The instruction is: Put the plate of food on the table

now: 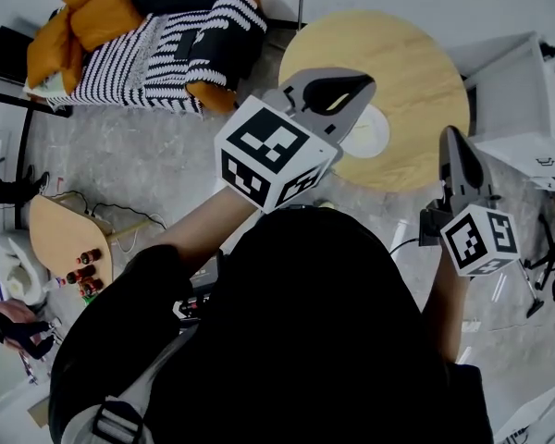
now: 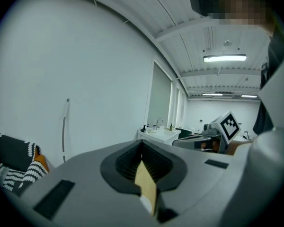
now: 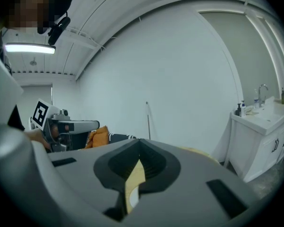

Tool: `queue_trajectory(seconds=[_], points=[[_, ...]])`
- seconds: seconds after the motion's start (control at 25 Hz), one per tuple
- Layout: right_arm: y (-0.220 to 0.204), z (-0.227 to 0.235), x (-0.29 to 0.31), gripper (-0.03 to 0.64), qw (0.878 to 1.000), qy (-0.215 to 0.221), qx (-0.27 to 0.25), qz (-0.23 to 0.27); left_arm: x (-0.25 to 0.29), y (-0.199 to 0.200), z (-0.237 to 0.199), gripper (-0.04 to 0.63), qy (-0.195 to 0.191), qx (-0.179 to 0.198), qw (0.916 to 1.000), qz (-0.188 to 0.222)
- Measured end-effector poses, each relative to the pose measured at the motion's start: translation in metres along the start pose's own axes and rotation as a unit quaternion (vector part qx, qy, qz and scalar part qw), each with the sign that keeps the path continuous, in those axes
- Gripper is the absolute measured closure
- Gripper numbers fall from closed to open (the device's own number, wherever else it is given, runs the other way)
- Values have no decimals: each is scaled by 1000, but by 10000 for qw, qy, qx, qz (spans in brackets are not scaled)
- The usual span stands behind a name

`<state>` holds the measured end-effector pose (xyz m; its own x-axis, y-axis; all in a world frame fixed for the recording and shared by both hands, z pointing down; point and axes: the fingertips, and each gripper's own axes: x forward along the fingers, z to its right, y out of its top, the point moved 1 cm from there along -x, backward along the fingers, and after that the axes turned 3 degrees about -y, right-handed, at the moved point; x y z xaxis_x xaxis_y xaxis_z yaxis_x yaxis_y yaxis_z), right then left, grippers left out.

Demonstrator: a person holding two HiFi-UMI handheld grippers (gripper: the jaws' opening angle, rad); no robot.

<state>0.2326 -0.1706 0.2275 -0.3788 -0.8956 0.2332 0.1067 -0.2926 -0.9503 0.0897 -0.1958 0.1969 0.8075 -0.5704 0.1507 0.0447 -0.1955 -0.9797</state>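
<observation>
A round wooden table [image 1: 402,54] stands ahead of me. On its near edge rests a white plate [image 1: 368,135]; I cannot make out food on it. My left gripper [image 1: 365,83] is raised above the table's near left side, jaws shut with nothing between them. My right gripper [image 1: 451,137] hovers at the table's near right edge, also shut and holding nothing. In the left gripper view the shut jaws [image 2: 141,143] let a sliver of tabletop and plate show through. The right gripper view has its shut jaws [image 3: 139,142] doing the same.
A striped sofa with orange cushions [image 1: 157,35] stands at the far left. A white cabinet [image 1: 527,100] is right of the table. A small wooden side table [image 1: 60,234] with bottles is at my left. A sink counter [image 3: 267,117] lines the wall.
</observation>
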Motion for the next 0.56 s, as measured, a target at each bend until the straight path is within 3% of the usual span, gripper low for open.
queue_trajectory(seconds=[0.56], points=[[-4, -7, 0, 609, 10000, 61, 4, -56, -4, -1, 6, 589, 1, 12, 10000, 19]])
